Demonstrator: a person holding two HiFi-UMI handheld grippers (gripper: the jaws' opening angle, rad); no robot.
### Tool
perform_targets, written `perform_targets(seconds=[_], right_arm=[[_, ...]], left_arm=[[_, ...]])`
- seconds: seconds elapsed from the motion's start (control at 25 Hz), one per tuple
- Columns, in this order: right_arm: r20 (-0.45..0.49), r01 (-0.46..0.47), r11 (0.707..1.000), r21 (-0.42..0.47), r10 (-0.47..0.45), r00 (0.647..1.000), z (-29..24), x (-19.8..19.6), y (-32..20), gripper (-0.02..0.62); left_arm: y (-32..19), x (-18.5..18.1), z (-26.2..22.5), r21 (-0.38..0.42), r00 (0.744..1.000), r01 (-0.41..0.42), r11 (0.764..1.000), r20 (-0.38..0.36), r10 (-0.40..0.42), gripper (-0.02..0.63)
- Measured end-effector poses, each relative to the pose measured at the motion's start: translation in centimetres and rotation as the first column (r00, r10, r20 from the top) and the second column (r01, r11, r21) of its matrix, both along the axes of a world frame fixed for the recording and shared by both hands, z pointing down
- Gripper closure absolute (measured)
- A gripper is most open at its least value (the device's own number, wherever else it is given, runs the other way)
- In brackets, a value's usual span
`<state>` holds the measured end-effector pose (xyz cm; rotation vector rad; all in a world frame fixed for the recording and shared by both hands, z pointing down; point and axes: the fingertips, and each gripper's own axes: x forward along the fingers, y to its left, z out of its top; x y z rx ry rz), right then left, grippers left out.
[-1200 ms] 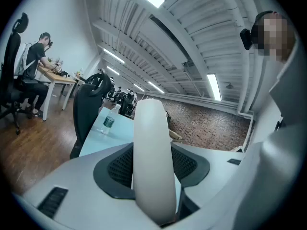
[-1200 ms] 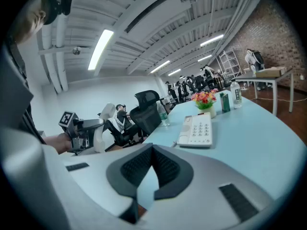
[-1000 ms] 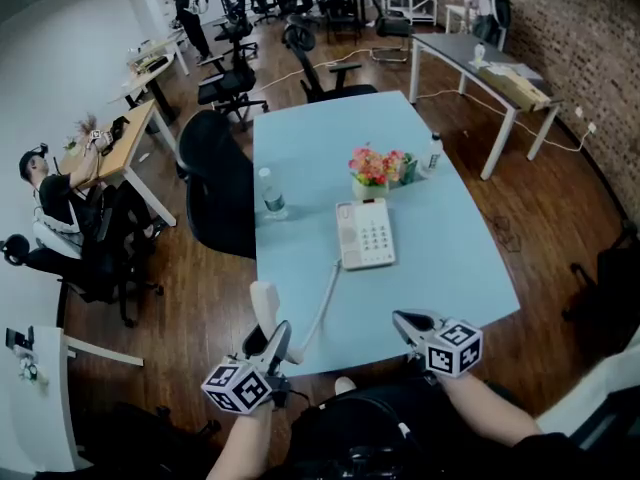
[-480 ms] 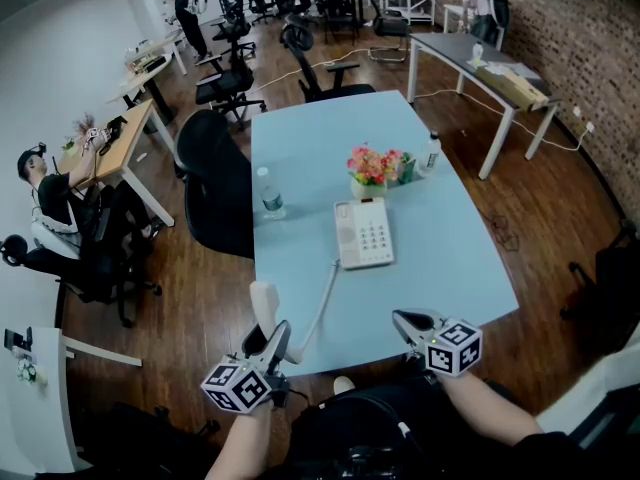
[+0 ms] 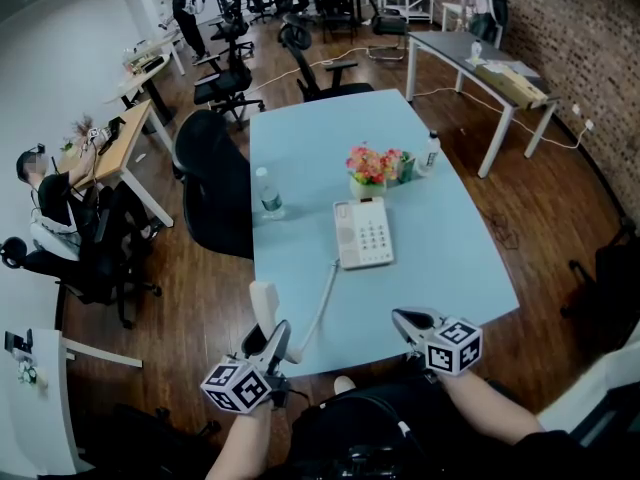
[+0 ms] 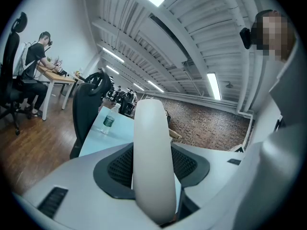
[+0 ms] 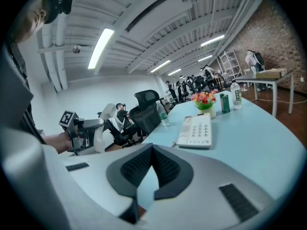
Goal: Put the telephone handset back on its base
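Gripping the smooth, off-white plastic telephone handset (image 5: 264,304) around its slim middle, my left claw (image 5: 272,340) is clenched on it and holds it upright just off the near edge of the pale blue table (image 5: 440,268). That puts it well apart from the cream, rectangular push-button base (image 5: 364,233). A pale cord (image 5: 322,303) runs from the handset across the tabletop to the base's near corner. I judge that a grasp at the narrow waist leaves both rounded ends free to settle into the bare cradle strip on the base's left side. My dark ribbed pads (image 6: 120,164) press the glossy, curved shell from both sides. My right claw (image 5: 408,320) hovers over the table's near edge with nothing in it, its jaws drawn together at the tips.
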<state>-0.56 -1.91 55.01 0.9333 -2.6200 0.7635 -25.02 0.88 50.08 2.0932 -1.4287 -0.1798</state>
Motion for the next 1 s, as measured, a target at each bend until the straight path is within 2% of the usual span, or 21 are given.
perform_targets(seconds=[0.48,1.0], right_arm=[[0.014,-0.014,1.0,-0.015,0.014,1.0,0.8,0.6,-0.5,0.577],[0.048,-0.071,0.997,-0.017,0.072,0.996,0.5,3.3,-3.8,0.576]], left_arm=[[-0.8,0.7,1.4,-0.032,1.0,-0.01,0.999,0.001,0.01,0.394],[-5.3,4.4,3.5,-0.113,0.998,-0.061,0.992,0.023,0.064,0.394]])
